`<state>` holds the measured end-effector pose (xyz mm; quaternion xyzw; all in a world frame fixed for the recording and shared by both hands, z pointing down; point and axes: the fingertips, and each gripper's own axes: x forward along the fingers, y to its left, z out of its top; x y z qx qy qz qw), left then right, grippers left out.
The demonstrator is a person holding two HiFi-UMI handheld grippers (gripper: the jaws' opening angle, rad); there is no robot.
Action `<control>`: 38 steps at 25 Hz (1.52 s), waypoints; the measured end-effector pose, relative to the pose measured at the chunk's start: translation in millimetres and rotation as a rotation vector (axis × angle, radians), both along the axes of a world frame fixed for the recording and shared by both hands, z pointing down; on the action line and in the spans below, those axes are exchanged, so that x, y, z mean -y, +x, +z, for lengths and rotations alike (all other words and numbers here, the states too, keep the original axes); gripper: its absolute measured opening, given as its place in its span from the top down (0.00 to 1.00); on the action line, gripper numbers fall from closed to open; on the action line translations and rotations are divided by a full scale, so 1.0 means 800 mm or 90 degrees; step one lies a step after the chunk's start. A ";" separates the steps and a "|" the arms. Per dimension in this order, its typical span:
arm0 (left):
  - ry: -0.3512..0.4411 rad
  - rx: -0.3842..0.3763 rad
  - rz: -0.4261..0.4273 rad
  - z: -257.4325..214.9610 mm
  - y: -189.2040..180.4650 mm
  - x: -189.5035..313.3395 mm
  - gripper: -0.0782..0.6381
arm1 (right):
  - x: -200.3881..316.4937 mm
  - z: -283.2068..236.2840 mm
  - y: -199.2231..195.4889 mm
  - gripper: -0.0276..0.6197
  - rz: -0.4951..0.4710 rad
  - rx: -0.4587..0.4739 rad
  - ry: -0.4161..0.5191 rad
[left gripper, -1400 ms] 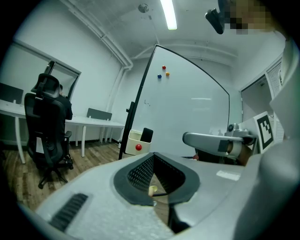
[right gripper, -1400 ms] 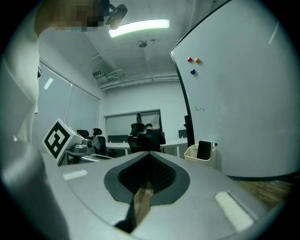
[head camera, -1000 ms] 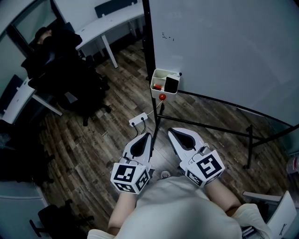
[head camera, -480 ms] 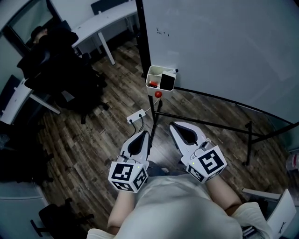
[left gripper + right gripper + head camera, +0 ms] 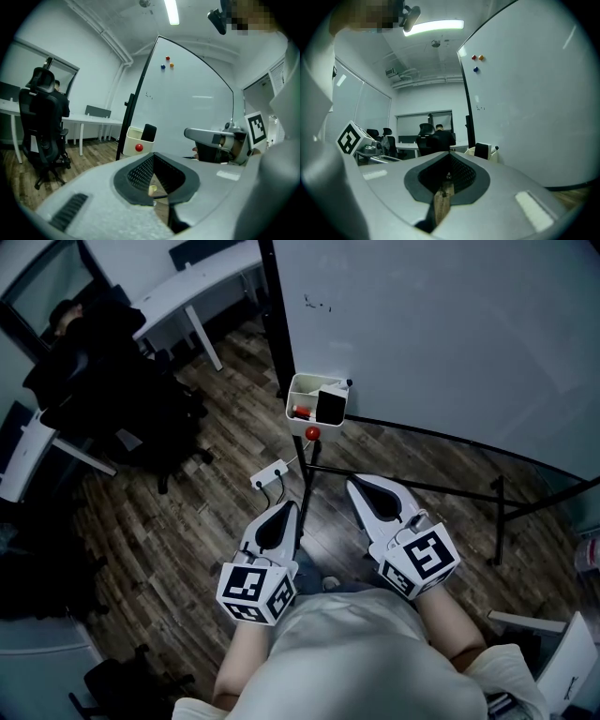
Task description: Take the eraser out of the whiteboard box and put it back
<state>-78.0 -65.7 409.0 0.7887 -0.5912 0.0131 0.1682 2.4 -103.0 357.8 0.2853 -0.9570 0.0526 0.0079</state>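
The white whiteboard box (image 5: 302,390) hangs at the board's lower left corner, with the black eraser (image 5: 331,407) standing upright in it beside a red marker (image 5: 300,412). A red knob (image 5: 312,433) sits just under the box. My left gripper (image 5: 286,509) and right gripper (image 5: 361,486) are held side by side below the box, well short of it, both shut and empty. From the left gripper view the box (image 5: 132,139) and eraser (image 5: 149,132) lie ahead of the shut left gripper (image 5: 153,154). The eraser (image 5: 482,151) shows right of the shut right gripper (image 5: 449,153).
The whiteboard (image 5: 450,324) stands on a black frame with floor legs (image 5: 422,488) running right. A white power strip (image 5: 271,474) lies on the wooden floor. Dark office chairs (image 5: 122,399) and white desks (image 5: 187,287) fill the left; a person sits at the far desk (image 5: 440,136).
The right gripper has edged forward toward the whiteboard box. The left gripper has stayed about where it was. Both stay shut and the eraser stays in the box.
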 end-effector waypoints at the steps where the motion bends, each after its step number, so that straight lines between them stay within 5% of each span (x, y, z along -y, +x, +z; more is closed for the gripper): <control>1: 0.000 0.001 0.005 0.000 -0.002 0.005 0.90 | 0.006 0.000 -0.001 0.95 0.004 0.000 0.001; 21: -0.020 -0.002 0.067 0.009 -0.039 0.100 0.90 | 0.121 0.014 -0.033 0.88 0.066 -0.031 -0.008; 38: -0.025 0.002 0.107 0.012 -0.054 0.159 0.90 | 0.189 0.026 -0.038 0.64 0.104 -0.054 -0.017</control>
